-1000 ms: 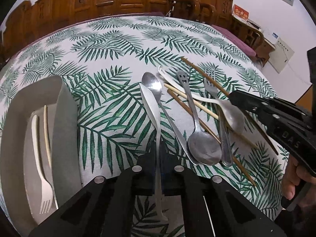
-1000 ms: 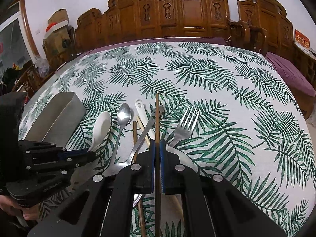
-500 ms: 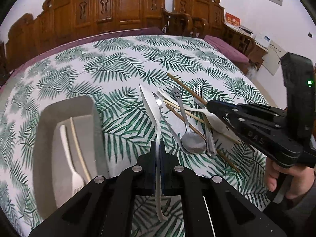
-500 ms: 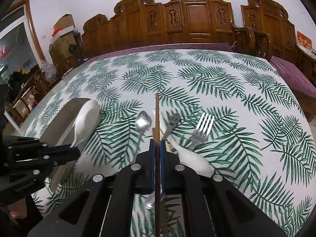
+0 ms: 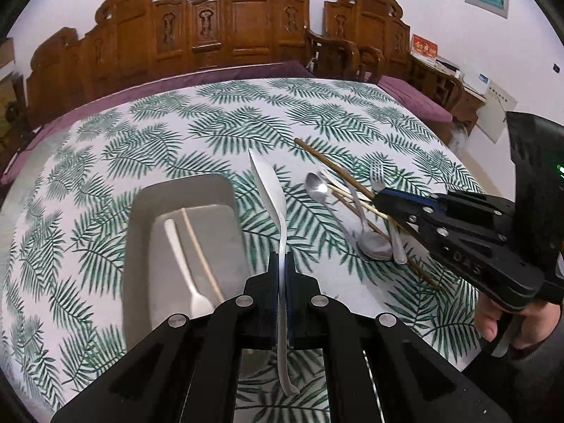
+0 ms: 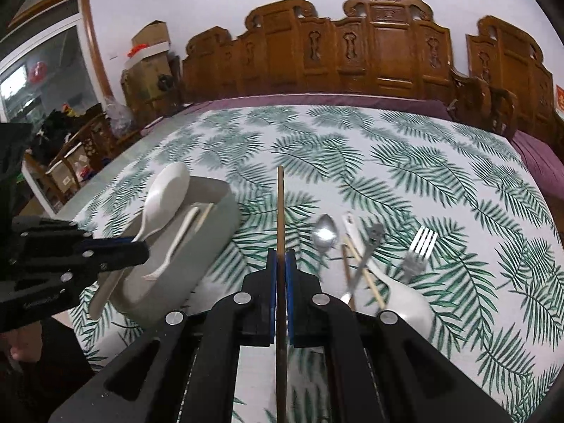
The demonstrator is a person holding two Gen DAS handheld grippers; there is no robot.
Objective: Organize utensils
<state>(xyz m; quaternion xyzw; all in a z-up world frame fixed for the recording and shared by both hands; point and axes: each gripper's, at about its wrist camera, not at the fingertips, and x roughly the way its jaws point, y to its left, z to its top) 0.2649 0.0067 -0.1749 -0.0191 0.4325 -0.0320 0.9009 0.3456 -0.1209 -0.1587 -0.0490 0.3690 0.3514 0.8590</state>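
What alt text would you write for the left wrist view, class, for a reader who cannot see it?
The left gripper is shut on a white ceramic spoon, held above a leaf-print tablecloth beside a grey rectangular tray holding a white plastic fork and a pale chopstick. To the right, the right gripper holds a brown wooden chopstick.

Both grippers have gone up from the table. The white spoon point(image 5: 271, 194) in the left gripper point(image 5: 281, 264) now hangs beside the grey tray point(image 5: 141, 218). The brown chopstick point(image 6: 280, 218) left the pile.
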